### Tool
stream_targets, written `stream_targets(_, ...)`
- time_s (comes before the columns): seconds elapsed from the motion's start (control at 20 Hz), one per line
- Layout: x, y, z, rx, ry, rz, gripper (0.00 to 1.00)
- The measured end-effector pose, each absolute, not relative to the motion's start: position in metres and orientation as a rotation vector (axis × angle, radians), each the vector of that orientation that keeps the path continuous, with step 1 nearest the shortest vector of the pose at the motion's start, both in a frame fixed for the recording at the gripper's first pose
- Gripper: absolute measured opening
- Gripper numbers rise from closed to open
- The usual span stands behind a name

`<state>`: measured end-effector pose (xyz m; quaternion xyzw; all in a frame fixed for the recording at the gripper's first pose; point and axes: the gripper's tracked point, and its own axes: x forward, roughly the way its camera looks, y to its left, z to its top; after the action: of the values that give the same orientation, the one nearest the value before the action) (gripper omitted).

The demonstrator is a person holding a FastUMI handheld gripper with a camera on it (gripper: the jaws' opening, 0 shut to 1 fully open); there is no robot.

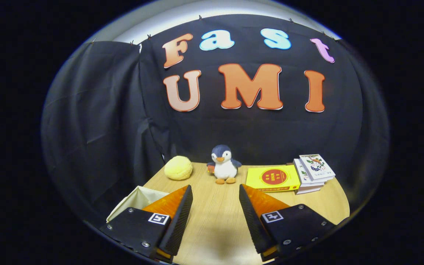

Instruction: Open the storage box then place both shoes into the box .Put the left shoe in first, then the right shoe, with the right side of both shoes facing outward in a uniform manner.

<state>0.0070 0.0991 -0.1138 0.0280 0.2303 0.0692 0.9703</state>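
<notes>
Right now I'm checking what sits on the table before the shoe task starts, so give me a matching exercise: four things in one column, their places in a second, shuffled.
Things:
1. penguin toy
2. yellow round cushion
3. yellow book
4. white box

Places:
A. beside the left finger, at the table's near left edge
B. straight ahead, beyond the gap between the fingers
C. left of the penguin, at the far edge
D. beside the stack of books

Pairs: 1-B, 2-C, 3-D, 4-A. The gripper is open, holding nothing.
</notes>
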Motion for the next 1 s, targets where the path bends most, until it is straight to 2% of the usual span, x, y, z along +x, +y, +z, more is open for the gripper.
stream_targets(0.4,0.012,0.017,-0.059,-0.041,0.191,0.051,0.92)
stream_targets(0.65,0.010,-0.004,-0.043,-0.055,0.114,0.011,0.94)
stream_targets(1.0,-0.003,-0.025,-0.039,-0.032,0.107,-0.028,0.95)
